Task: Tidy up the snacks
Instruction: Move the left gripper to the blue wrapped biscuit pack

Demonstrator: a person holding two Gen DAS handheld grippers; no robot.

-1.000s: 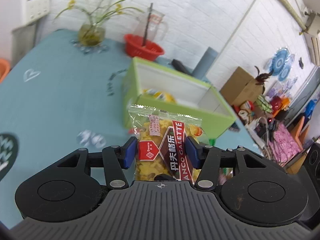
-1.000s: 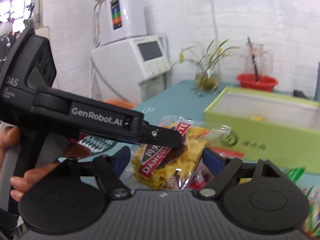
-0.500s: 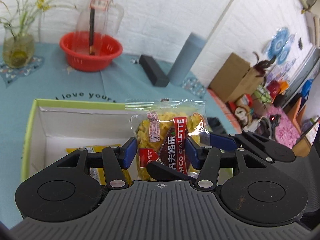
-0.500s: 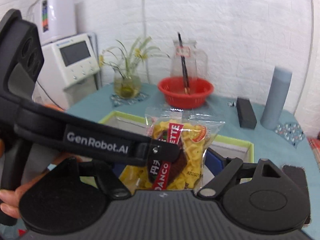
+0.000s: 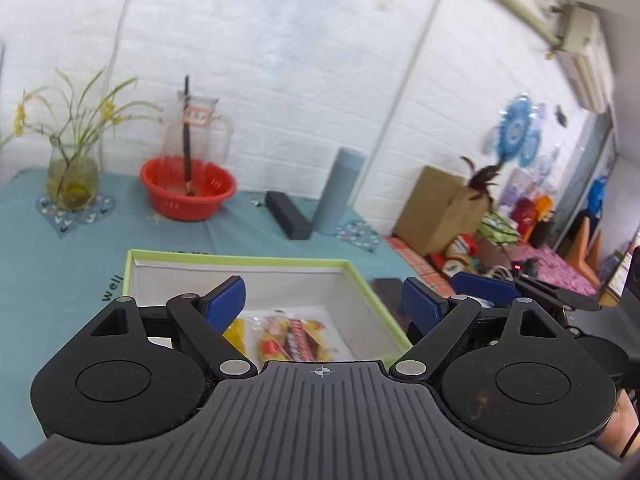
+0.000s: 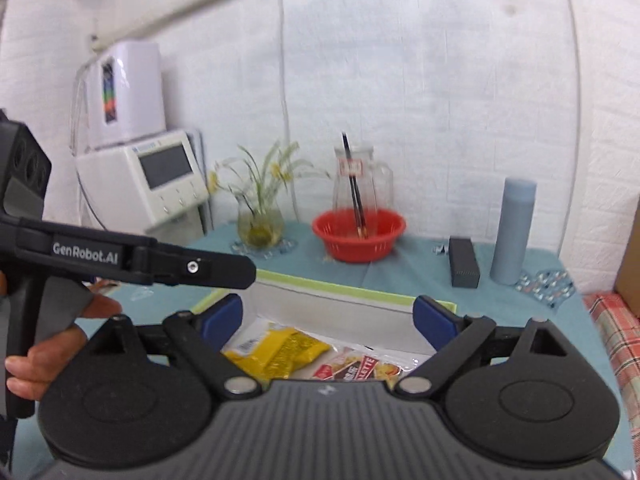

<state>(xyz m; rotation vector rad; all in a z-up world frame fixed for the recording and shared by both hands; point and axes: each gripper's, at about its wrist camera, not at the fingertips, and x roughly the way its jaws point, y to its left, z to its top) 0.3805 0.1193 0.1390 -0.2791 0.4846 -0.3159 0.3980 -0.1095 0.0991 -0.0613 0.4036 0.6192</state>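
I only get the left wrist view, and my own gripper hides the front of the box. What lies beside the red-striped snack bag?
Observer: The right wrist view shows a yellow packet with a white barcode label, lying flat in the box right against the snack bag.
Operator: Is the right gripper holding anything?
Observer: No, the right gripper is open and empty above the box.
Operator: Anything off to my left?
Observer: A white machine with a screen stands past the table's left end.

Snack packets point(image 5: 294, 340) partly behind gripper body
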